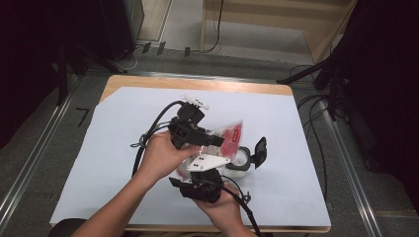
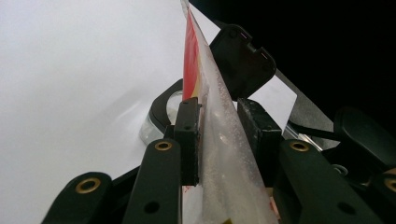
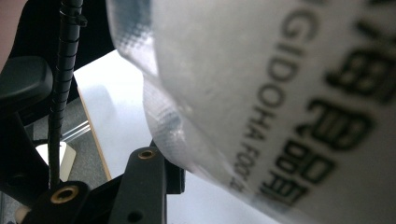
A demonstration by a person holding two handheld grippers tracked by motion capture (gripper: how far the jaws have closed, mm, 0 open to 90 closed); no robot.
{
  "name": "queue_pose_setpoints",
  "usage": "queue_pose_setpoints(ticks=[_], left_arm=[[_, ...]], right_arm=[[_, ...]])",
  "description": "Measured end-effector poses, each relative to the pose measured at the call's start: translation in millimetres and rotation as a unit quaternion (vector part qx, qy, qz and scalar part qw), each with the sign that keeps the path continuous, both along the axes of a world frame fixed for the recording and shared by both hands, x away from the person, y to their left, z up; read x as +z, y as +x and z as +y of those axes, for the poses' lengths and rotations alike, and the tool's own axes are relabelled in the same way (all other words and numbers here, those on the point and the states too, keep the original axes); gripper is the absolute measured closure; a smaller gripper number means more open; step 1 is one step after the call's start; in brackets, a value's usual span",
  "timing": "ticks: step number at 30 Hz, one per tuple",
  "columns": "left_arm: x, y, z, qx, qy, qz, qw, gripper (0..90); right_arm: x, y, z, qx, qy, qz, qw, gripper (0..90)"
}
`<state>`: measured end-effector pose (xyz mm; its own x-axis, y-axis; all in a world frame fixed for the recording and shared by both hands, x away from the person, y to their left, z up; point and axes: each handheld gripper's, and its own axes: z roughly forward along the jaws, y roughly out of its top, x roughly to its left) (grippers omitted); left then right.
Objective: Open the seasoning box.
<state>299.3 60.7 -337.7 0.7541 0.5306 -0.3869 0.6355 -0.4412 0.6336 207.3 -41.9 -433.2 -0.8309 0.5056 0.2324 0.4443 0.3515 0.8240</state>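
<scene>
Your left gripper (image 1: pixel 210 139) is held above the middle of the white-covered table (image 1: pixel 113 148), and in the left gripper view its two black pads (image 2: pixel 187 135) stand on either side of the clear plastic food pouch with the red printed label (image 2: pixel 212 140); the left pad lies flat against the film, the right pad looks to be touching it too, so take this as a light grip on the pouch's edge. The pouch hangs in the air between your hands, tilted, its red end toward the far right and directly over the clear round container with the black flip lid (image 1: pixel 243 159), which sits open on the table just right of the grippers. Your right gripper (image 1: pixel 197 186), nearer to you, has the same pouch across its jaws; in the right gripper view the printed film (image 3: pixel 289 107) hides the pads, so whether they press on it cannot be told. Judge the pouch as light, thin and floppy, with slick film that will slide or crumple under a weak pinch. Hold it on the flat sealed margins, near the corners, not on the puffy middle. Keep both holds close to the edges so it stays taut over the container.
</scene>
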Motion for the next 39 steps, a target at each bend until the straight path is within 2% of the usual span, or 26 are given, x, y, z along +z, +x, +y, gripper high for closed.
queue_pose_setpoints(ticks=[15, 25, 29, 39], left_arm=[[1.9, 0.6, 0.4, 0.006, 0.0, 0.005, 1.0, 71.0], [3.3, 0.3, -0.2, 0.009, 0.001, 0.001, 1.0, 70.8], [2.8, 0.6, -0.7, 0.012, 0.005, -0.007, 0.9999, 70.8], [5.9, 0.3, 0.3, 0.014, 0.005, -0.007, 0.9999, 70.8]], right_arm=[[1.9, 0.0, 0.3, 0.001, 0.002, 0.003, 1.0, 63.7], [1.9, 1.5, 0.1, 0.006, 0.009, 0.002, 0.9999, 63.6], [0.3, 4.7, -0.7, 0.012, 0.009, 0.0, 0.9999, 63.7], [2.4, 4.8, 0.3, 0.014, 0.014, 0.0, 0.9998, 63.6]])
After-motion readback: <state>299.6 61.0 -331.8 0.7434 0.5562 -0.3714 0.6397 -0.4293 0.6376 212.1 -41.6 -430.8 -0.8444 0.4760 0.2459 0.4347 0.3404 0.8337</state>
